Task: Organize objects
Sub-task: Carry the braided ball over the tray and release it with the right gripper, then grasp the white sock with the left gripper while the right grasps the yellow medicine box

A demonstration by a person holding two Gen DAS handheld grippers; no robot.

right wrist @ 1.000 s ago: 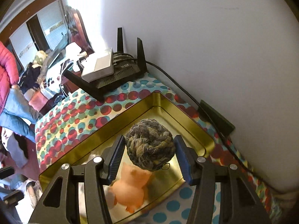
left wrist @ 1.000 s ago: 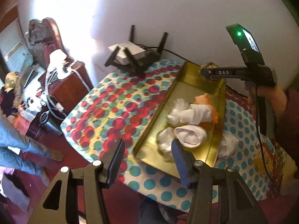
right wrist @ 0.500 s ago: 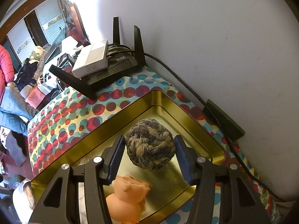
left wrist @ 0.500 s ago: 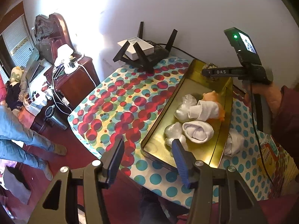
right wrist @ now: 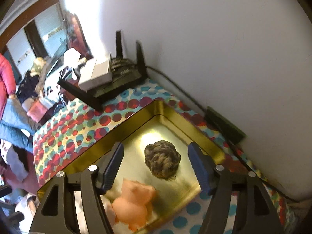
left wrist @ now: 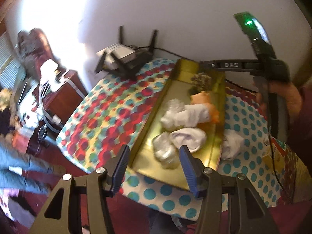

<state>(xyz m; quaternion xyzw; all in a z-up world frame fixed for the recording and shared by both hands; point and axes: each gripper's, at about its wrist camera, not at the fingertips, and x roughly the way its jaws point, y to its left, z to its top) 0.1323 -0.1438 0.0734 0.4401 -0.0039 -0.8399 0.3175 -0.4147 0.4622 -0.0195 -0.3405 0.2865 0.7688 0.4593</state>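
Near the far corner of the gold tray (right wrist: 202, 136) lies the rope ball (right wrist: 162, 161), free between the right claw (right wrist: 156, 163) pads, whose jaws are opening and touch nothing. It is round, without long axis. Beside it is the orange toy (right wrist: 134, 204). The left claw (left wrist: 153, 167), released and empty, is farther; only its view shows 2 rolled white socks (left wrist: 187, 138).

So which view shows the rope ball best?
The right wrist view: the rope ball lies near and unhidden on the gold tray, between the opening jaws of the right gripper, which do not touch it. In the left wrist view it is small, blurred and far, partly behind the orange toy.
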